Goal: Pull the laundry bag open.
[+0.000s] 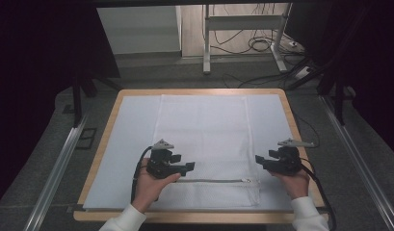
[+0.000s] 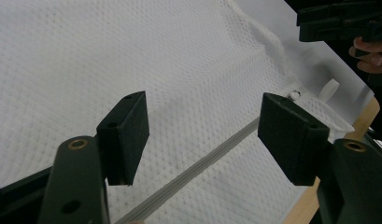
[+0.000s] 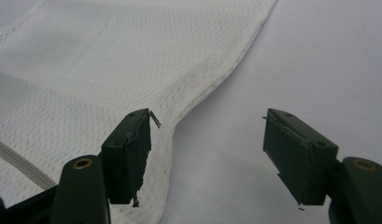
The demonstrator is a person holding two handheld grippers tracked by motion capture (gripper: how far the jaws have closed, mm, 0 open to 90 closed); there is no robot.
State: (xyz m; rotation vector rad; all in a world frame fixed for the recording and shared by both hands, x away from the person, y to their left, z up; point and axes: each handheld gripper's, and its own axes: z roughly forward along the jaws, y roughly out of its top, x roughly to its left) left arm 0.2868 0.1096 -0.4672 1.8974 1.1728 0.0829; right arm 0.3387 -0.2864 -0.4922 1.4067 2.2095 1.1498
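Below left hand-held gripper (image 2: 202,135): mesh bag (image 2: 132,56), untouched.

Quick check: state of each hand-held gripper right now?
Left hand-held gripper: open, empty, over the mesh bag near its zipper.
Right hand-held gripper: open, empty, at the bag's edge.

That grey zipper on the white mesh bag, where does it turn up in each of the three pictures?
High view: the zipper runs level across the mesh bag near the table's front edge, between the two grippers.
Left gripper view: the zipper crosses diagonally from bottom left up to the right, between the open jaws.
Right gripper view: a short stretch of it sits at the left edge, lower down.
Shared landmark: the bag's side seam toward the right gripper.
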